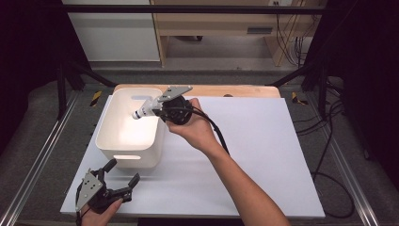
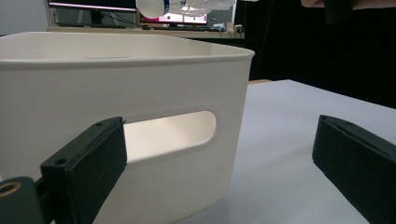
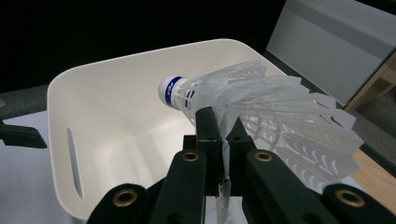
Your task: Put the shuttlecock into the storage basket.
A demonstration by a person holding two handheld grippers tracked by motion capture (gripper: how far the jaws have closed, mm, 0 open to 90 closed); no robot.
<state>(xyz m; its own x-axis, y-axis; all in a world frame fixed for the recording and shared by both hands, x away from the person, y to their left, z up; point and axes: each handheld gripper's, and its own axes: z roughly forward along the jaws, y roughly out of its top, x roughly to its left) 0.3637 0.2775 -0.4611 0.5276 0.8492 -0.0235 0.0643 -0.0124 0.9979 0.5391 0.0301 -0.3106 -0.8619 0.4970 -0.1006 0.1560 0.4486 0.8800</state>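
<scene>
While held over the white bin (image 1: 131, 126), clamped by its feathered skirt: 1 shuttlecock (image 1: 146, 110), white with a blue band round its cork. Pinched thin between the 2 black fingers (image 3: 208, 135) of the right gripper (image 1: 160, 109), skirt squashed flat where the pads press, cork end aimed away from the hand and out above the bin's open top. Seen from the right gripper view, cork (image 3: 172, 91) above the bin's pale interior, feathers fanning toward the lower right, a handle slot visible in the bin's wall at the left. Right hand (image 1: 195, 128) wrapped around the gripper body just beyond the bin's right rim, cable trailing along the forearm.

Down at the near left corner of the counter (image 1: 263, 155): left gripper (image 1: 123, 173), resting low in the left hand (image 1: 101, 214), grey plate on top, 2 fingers (image 1: 109, 165) spread wide with nothing between them. Pointed at the bin's near wall, close to it but not touching. From the left gripper view, bin wall (image 2: 116, 107) with its oval handle cut-out straight ahead, 1 finger (image 2: 91, 163) at the left and the other at the right over bare white counter (image 2: 289, 140), shuttlecock's cork (image 2: 152, 7) showing high above the rim.

Bin standing upright on the counter's left part, interior bare as far as visible.
</scene>
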